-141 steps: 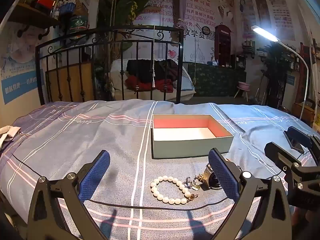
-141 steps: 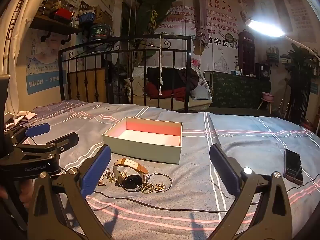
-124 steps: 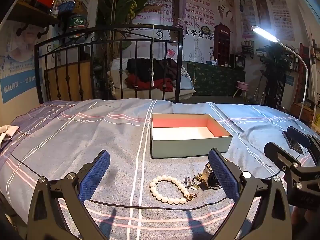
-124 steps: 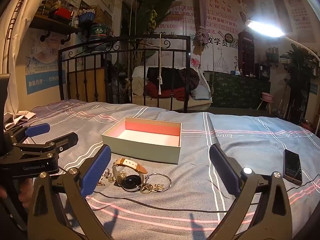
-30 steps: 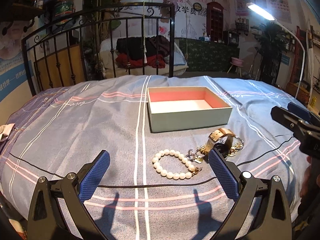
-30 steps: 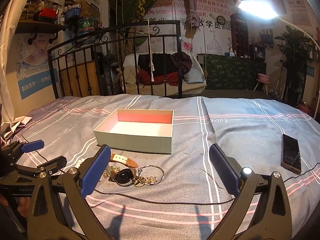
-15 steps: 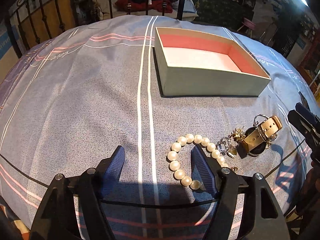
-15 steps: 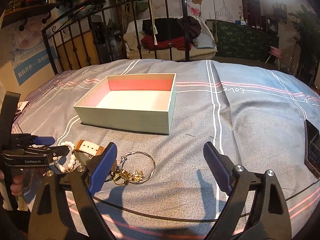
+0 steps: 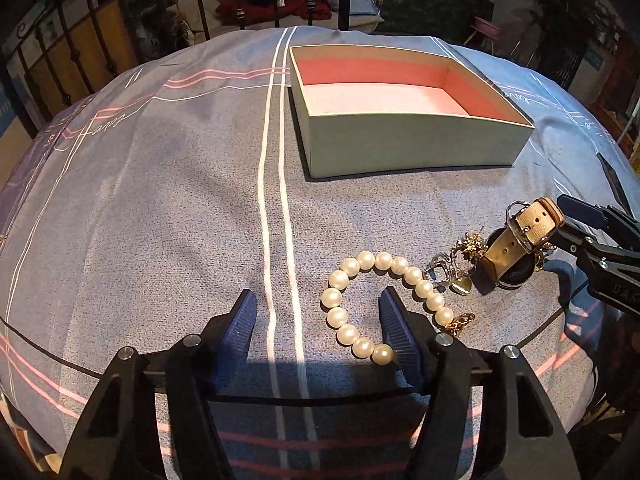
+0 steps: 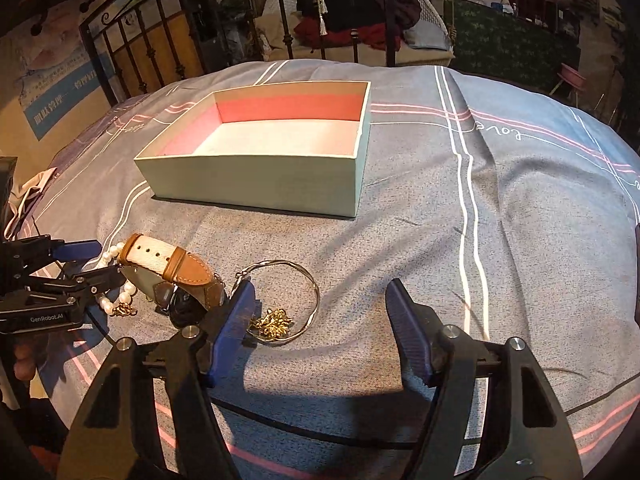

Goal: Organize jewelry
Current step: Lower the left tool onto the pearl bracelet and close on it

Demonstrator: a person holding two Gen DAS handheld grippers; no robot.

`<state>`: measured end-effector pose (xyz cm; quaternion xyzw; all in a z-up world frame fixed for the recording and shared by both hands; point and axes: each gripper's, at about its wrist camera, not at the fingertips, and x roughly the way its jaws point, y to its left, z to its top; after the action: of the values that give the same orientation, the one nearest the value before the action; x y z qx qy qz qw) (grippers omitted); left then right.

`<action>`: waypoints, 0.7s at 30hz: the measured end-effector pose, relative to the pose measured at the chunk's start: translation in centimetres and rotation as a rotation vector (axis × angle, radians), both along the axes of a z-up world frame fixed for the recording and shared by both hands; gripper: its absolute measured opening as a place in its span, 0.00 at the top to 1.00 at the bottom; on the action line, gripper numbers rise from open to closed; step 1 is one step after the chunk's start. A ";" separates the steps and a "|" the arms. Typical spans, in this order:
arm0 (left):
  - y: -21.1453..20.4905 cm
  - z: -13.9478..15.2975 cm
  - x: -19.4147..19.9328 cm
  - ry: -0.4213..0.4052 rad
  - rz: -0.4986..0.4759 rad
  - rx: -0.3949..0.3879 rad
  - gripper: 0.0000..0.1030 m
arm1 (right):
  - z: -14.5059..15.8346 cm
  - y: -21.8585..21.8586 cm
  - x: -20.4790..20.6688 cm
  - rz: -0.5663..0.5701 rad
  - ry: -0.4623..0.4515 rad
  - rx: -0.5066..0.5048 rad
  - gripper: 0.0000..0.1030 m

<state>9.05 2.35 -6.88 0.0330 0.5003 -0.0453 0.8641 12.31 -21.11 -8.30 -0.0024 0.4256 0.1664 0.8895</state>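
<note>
Down and forward with both tools over the last second: no longer looking level at the room, now pitched steeply at the bedspread (image 9: pixel 160 200), close over the jewelry.

Narrowing of the left gripper (image 9: pixel 316 300) from full width to a middling gap, jaws just closing, still apart. Straddling the near arc of the pearl bracelet (image 9: pixel 337 315), with one finger (image 9: pixel 394 328) over the inside of the loop, just beside the last beads. No squeeze on the pearls yet, nothing held.

Same for the right gripper (image 10: pixel 319 288): jaws just closing, still well apart, gripping nothing. One finger (image 10: pixel 236 320) at the rim of the thin bangle (image 10: pixel 318 292), just beside the gold chain (image 10: pixel 274 322) lying inside it.

Reads as the last stretch of two reaches, probably pearls for the left and bangle or chain for the right. No piece lifted yet. Nothing in the open box (image 9: pixel 412 148), pink-lined, farther up the bed towards the headboard. All the jewelry in one cluster near the foot-side edge, with the strapped watch (image 9: pixel 516 240) between pearls and bangle, touching the small charms beside it.

Soft, slightly rumpled cloth with white and pink stripes, so likely some sinking under a pinch. Behind the bed, a black iron bedstead (image 10: pixel 120 36), then a dim, cluttered room with heaped dark and red clothes (image 10: pixel 352 12).
</note>
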 end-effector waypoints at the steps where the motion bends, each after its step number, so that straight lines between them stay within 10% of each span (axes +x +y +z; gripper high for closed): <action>1: -0.1 0.0 -0.1 -0.006 -0.005 0.005 0.43 | 0.0 0.2 0.1 0.003 0.005 -0.007 0.34; 9: -1.2 0.4 0.4 -0.024 -0.058 -0.054 0.89 | -0.3 1.8 0.8 0.030 0.024 -0.099 0.62; 12: -1.1 0.6 0.6 -0.030 -0.054 -0.095 0.91 | -0.3 1.8 0.8 0.043 0.017 -0.123 0.83; 21: -1.9 3.2 -0.2 -0.117 -0.085 -0.121 0.91 | 1.6 0.5 -0.8 0.053 -0.083 -0.059 0.83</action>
<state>8.83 0.48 -3.69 0.0044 0.4433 -0.1100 0.8896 11.52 -20.59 -6.72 -0.0469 0.3928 0.1770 0.9012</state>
